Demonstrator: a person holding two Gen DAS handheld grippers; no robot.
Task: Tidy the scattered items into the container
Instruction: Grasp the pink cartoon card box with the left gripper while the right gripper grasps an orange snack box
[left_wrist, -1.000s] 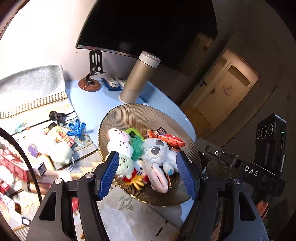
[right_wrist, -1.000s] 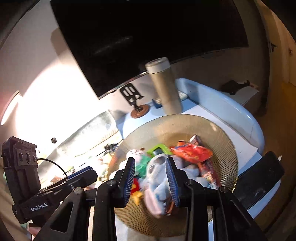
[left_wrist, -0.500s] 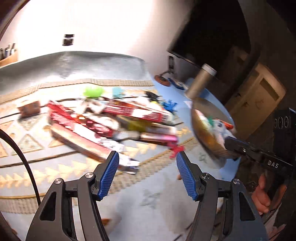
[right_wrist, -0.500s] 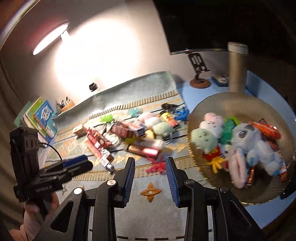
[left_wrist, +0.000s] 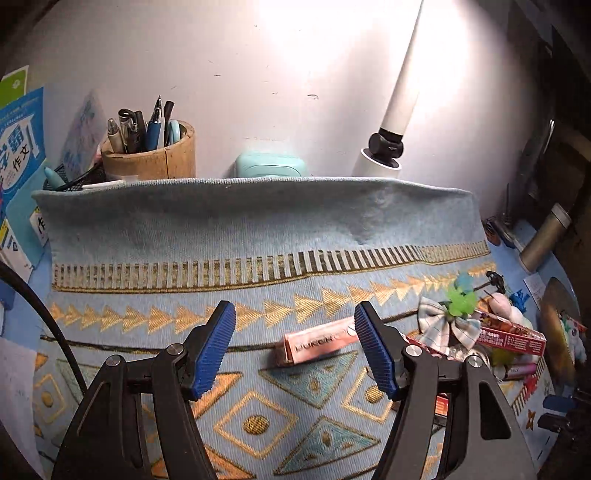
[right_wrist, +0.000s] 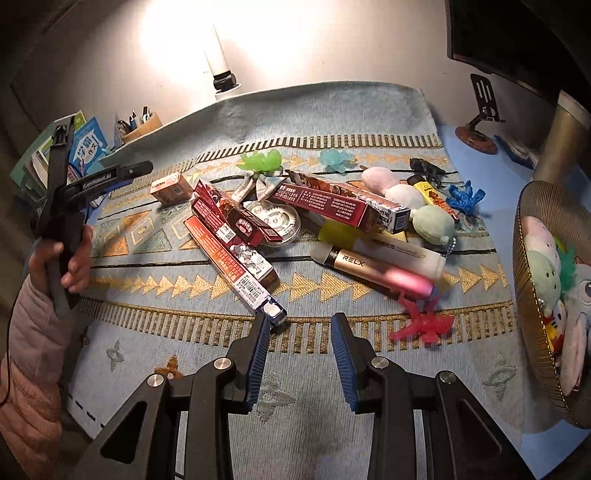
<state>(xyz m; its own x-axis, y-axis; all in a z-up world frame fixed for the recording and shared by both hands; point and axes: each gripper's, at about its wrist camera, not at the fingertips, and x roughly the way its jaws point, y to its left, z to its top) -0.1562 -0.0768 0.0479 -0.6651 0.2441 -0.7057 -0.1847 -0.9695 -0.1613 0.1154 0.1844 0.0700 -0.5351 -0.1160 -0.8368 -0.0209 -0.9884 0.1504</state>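
My left gripper hovers over the patterned blue cloth, its jaws opening with nothing between them. A small pink box lies on the cloth just beyond its right finger. My right gripper is open and empty, near the end of a long red box. Past it lie more red boxes, a RELX box, a pink figure, plush balls and small toys. The golden bowl with plush toys sits at the right edge.
A pen holder, a teal box and a white lamp stand behind the cloth. Books lean at the left. A metal flask and a phone stand stand at the back right. A person's hand holds the left gripper's handle.
Both grippers swung left, away from the bowl and out over the cloth. The bowl went from under the jaws to the right edge. The left jaws stand slightly wider.
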